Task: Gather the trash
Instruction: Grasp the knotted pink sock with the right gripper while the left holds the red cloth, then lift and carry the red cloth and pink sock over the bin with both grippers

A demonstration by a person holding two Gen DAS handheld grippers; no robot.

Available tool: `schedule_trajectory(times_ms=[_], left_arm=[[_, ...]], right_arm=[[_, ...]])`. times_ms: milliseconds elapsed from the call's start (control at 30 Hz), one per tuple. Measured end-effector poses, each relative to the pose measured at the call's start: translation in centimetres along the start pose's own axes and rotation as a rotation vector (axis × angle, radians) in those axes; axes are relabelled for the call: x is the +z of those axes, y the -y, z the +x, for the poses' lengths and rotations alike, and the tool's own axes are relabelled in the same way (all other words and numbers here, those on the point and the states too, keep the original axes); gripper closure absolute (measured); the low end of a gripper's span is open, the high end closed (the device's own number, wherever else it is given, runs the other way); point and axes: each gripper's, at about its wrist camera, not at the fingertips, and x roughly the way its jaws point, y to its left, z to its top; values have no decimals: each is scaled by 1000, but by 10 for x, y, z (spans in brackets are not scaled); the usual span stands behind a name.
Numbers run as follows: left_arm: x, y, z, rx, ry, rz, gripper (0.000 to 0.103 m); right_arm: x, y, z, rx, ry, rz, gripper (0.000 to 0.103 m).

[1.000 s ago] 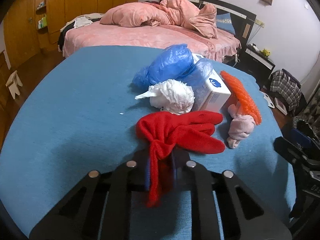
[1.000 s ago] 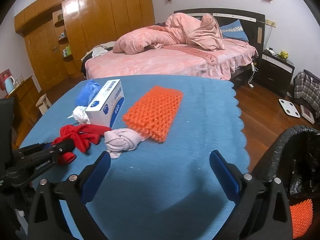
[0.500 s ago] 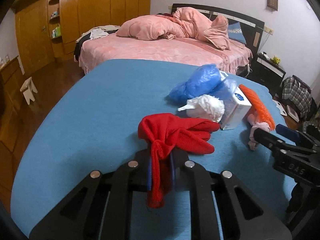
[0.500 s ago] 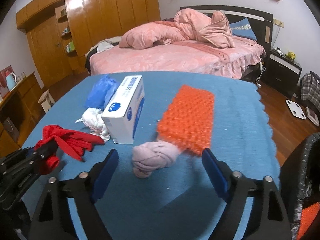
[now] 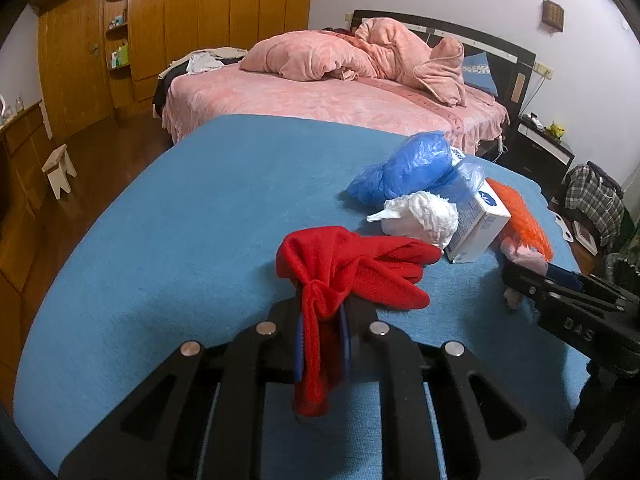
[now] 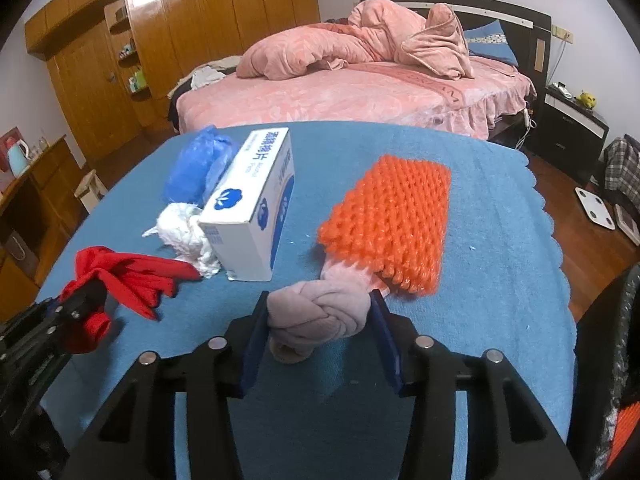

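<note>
My left gripper (image 5: pixel 323 334) is shut on a knotted red cloth (image 5: pixel 344 268), which drapes over the blue table; the cloth also shows at the left of the right wrist view (image 6: pixel 128 276). My right gripper (image 6: pixel 318 334) has its blue pads on both sides of a knotted pink cloth (image 6: pixel 316 316), touching or nearly touching it. An orange bubble-wrap sheet (image 6: pixel 394 228) lies just beyond, partly over the pink cloth. A white box (image 6: pixel 256 208), a white crumpled wad (image 6: pixel 182 232) and a blue plastic bag (image 6: pixel 200 162) lie further left.
A black trash bag (image 6: pixel 616 360) with something orange inside hangs off the table's right edge. The blue tablecloth (image 5: pixel 192 216) covers the table. A pink bed (image 6: pixel 360 92), wooden wardrobes and a small stool (image 5: pixel 60 164) stand beyond.
My right gripper moved forward and left to the pink cloth and narrowed around it. My left gripper kept hold of the red cloth and drew back to the left.
</note>
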Motion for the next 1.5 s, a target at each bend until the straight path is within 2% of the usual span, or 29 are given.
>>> schedule_trajectory(times_ms=[533,967,1500], left_arm=[[0,18,-21,-26,59,21,90],[-13,37,-25,-56,51,75,90],[-3,55,-58,-102,114,106,90]], right_arm=[[-5,10,-40,40,37,-21,55],[-31,32,-47,31,-5,-21,54],[-26,38,-103,73,75,-38,54]])
